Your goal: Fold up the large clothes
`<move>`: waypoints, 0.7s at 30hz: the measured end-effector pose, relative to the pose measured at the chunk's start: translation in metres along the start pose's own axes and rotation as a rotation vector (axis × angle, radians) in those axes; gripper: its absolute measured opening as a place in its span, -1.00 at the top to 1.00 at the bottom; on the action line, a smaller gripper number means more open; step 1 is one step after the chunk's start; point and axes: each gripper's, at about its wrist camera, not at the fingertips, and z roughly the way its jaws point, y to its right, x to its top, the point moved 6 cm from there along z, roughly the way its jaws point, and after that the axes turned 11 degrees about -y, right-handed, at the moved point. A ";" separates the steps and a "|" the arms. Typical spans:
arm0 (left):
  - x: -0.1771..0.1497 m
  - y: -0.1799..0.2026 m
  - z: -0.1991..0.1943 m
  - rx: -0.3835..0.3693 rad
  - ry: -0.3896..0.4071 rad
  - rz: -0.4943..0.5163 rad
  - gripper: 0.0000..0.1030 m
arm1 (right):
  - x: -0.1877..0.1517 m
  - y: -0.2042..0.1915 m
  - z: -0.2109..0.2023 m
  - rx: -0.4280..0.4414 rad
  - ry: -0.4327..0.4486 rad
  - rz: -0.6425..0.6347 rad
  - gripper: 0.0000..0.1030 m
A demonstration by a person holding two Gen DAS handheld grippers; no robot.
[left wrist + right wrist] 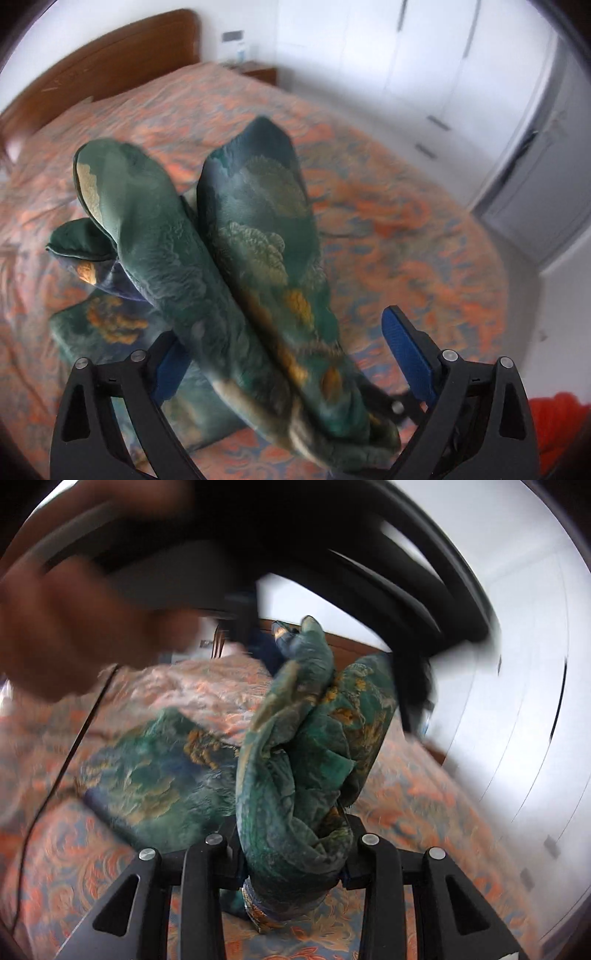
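Observation:
A large green cloth point(236, 236) with gold and blue patterns is lifted off the bed in long, bunched folds; part of it still lies on the cover point(159, 775). My left gripper point(284, 332) is open, its blue pads point(406, 350) wide apart. The cloth runs between them, and the right pad is clear of it. My right gripper point(291, 849) is shut on a thick bunch of the cloth point(295, 760), which rises from its jaws. In the right wrist view a blurred hand point(74, 627) and the black body of the other gripper point(332, 535) hang above the cloth.
The bed point(406, 221) has an orange and blue patterned cover and a wooden headboard point(110, 62). White wardrobe doors point(424, 55) and a grey door point(535, 184) line the far side. An orange-red item point(561, 417) lies at the right edge. A thin black cable point(55, 775) crosses the bed.

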 end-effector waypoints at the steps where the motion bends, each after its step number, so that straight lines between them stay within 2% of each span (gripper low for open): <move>1: -0.002 -0.003 0.003 0.024 -0.007 -0.014 -0.86 | -0.002 -0.006 -0.003 -0.012 -0.002 -0.022 0.32; 3: -0.009 -0.014 0.009 0.061 -0.020 -0.050 -0.82 | 0.001 -0.017 0.002 -0.051 -0.001 -0.075 0.32; 5: -0.014 -0.025 0.017 0.091 -0.029 -0.092 -0.30 | 0.000 -0.030 0.000 -0.085 0.002 -0.138 0.32; 6: -0.016 -0.030 0.019 0.110 -0.035 -0.104 0.22 | -0.001 -0.037 -0.001 -0.095 0.001 -0.163 0.32; 7: -0.018 -0.033 0.019 0.095 -0.039 -0.111 0.36 | -0.003 -0.041 0.001 -0.101 -0.002 -0.177 0.32; 10: -0.023 -0.042 0.014 0.022 -0.029 -0.129 0.47 | -0.007 -0.040 0.005 -0.078 -0.030 -0.150 0.26; 12: -0.025 -0.054 0.003 0.020 -0.008 -0.133 0.48 | -0.009 -0.039 0.003 -0.051 -0.031 -0.116 -0.07; 14: -0.029 -0.072 -0.010 0.014 0.011 -0.150 0.48 | -0.010 -0.036 -0.015 0.076 -0.016 -0.039 -0.34; 16: -0.036 -0.099 -0.021 0.005 0.020 -0.197 0.48 | -0.016 -0.027 -0.039 0.226 0.011 0.068 -0.36; 17: -0.042 -0.117 -0.026 0.008 0.026 -0.222 0.48 | -0.020 -0.023 -0.046 0.270 0.016 0.101 -0.36; 21: -0.071 -0.168 -0.023 0.069 0.028 -0.271 0.45 | -0.048 -0.013 -0.054 0.363 -0.024 0.195 -0.36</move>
